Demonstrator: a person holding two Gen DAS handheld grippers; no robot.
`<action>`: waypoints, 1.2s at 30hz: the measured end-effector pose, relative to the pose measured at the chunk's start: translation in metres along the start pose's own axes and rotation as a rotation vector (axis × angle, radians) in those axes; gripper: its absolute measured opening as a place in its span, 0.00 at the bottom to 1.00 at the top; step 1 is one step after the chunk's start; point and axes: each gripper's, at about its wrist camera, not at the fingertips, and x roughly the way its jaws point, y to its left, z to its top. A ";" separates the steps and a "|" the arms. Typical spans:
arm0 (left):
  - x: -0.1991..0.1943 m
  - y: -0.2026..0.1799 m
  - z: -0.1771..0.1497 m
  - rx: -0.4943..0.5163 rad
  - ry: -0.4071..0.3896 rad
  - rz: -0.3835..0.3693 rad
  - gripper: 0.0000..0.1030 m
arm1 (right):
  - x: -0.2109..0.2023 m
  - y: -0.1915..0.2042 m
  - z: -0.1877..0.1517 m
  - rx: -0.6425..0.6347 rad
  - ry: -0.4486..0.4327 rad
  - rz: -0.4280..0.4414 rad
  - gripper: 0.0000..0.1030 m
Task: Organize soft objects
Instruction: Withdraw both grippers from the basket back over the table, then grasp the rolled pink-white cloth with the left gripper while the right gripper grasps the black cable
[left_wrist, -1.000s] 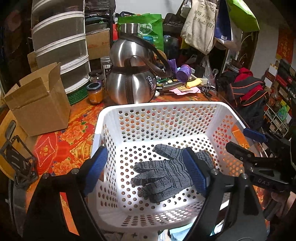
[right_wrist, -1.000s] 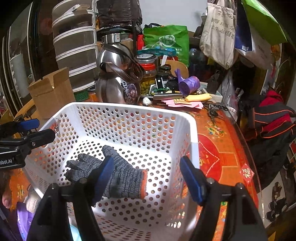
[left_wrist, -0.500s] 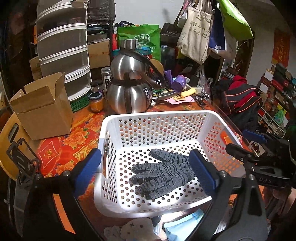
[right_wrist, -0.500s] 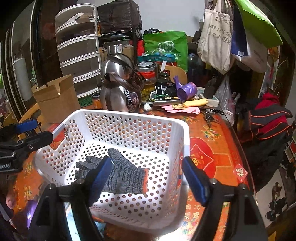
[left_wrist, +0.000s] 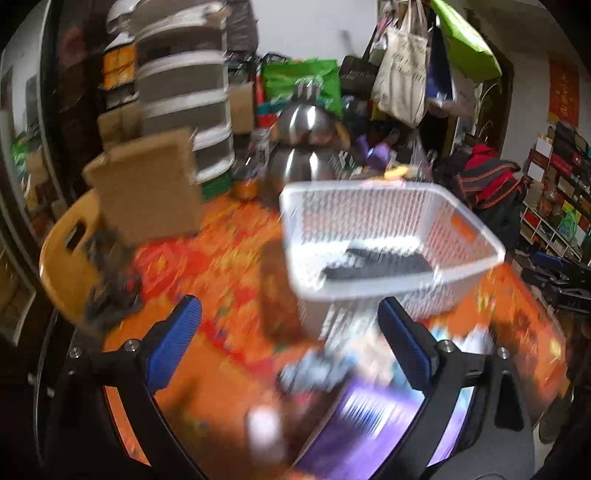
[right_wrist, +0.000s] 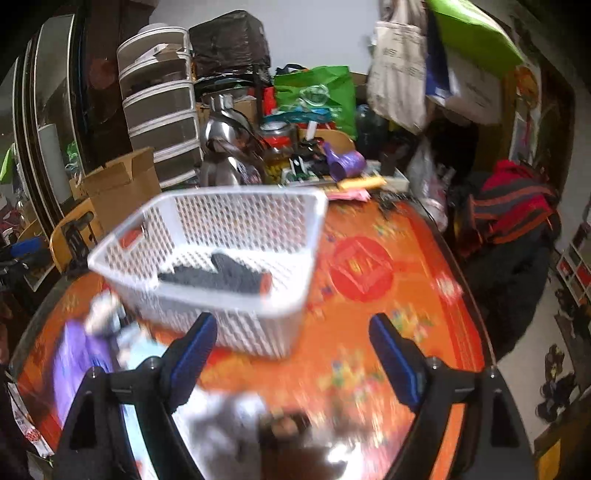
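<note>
Two grippers, left gripper (left_wrist: 290, 345) and right gripper (right_wrist: 291, 360), jaws spread wide with nothing between them, having just been opening. Close in front on the bench (right_wrist: 388, 295): blurred soft things, a purple cloth (left_wrist: 373, 435) and something pale; what they are, cannot tell. Beyond: white basket (right_wrist: 207, 295) with one grey glove (right_wrist: 218, 277) lying flat inside. Judgement: next pick comes from the near pile. Centre the jaws over one item, pinch a fold, lift clear over the rim.
</note>
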 end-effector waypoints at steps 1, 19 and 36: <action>-0.001 0.007 -0.013 -0.003 0.014 0.010 0.93 | 0.003 -0.006 -0.020 0.020 0.028 -0.009 0.82; 0.010 0.064 -0.148 -0.153 0.122 0.019 0.89 | 0.053 -0.013 -0.093 0.043 0.181 0.035 0.40; 0.034 0.044 -0.155 -0.070 0.159 0.051 0.73 | 0.060 -0.002 -0.093 -0.013 0.190 0.032 0.21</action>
